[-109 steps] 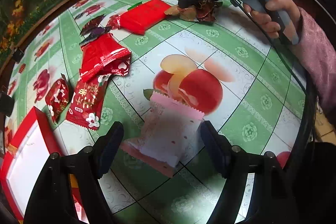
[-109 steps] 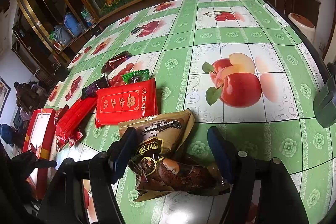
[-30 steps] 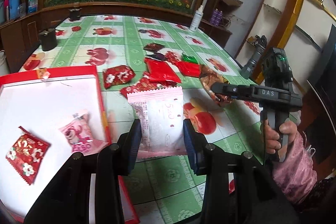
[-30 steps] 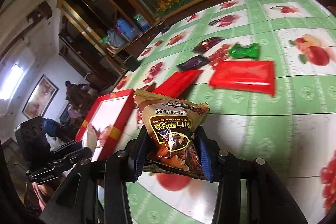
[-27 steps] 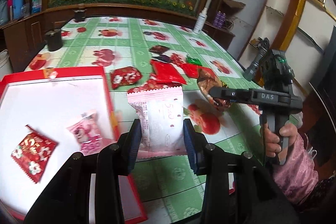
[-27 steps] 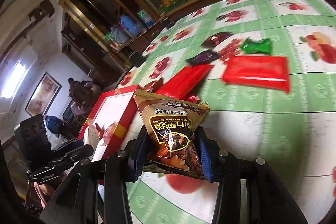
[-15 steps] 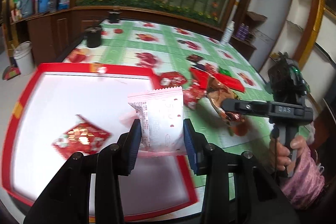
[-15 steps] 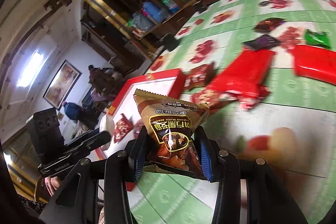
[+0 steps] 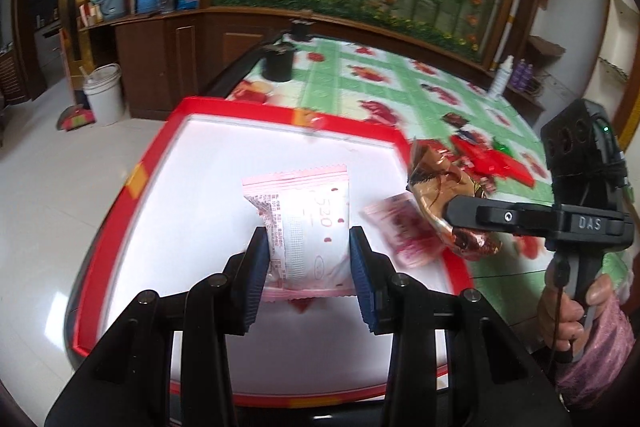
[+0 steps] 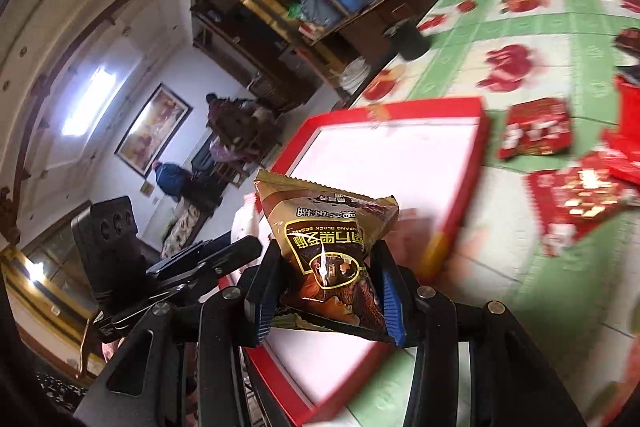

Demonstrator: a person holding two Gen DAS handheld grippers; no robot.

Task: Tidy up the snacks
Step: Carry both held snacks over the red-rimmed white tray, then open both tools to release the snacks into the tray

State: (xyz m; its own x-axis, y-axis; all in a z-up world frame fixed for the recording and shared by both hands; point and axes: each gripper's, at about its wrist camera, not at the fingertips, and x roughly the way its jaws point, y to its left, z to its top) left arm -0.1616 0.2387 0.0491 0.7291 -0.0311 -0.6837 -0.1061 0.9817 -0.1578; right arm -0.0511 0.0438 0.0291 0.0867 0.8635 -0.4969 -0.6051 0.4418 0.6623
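Observation:
My left gripper (image 9: 310, 259) is shut on a pink and white snack packet (image 9: 306, 223), held above the white floor of the red-rimmed tray (image 9: 136, 179). My right gripper (image 10: 326, 293) is shut on a brown and gold snack bag (image 10: 332, 247); it hangs over the tray's (image 10: 456, 215) near right corner. In the left wrist view that brown bag (image 9: 440, 187) and the right gripper (image 9: 452, 211) come in from the right over the tray's edge. A blurred pink packet (image 9: 404, 231) lies in the tray under it.
Red snack packets (image 10: 536, 133) and more wrappers (image 9: 484, 155) lie on the green fruit-print tablecloth (image 9: 400, 83) right of the tray. A black cup (image 9: 278, 63) stands beyond the tray. The tray's left side overhangs the floor, where a white bucket (image 9: 104, 95) stands.
Both grippers have swung left from the table's snack pile to above the tray, each still holding its packet. The loose snacks now sit off to the right.

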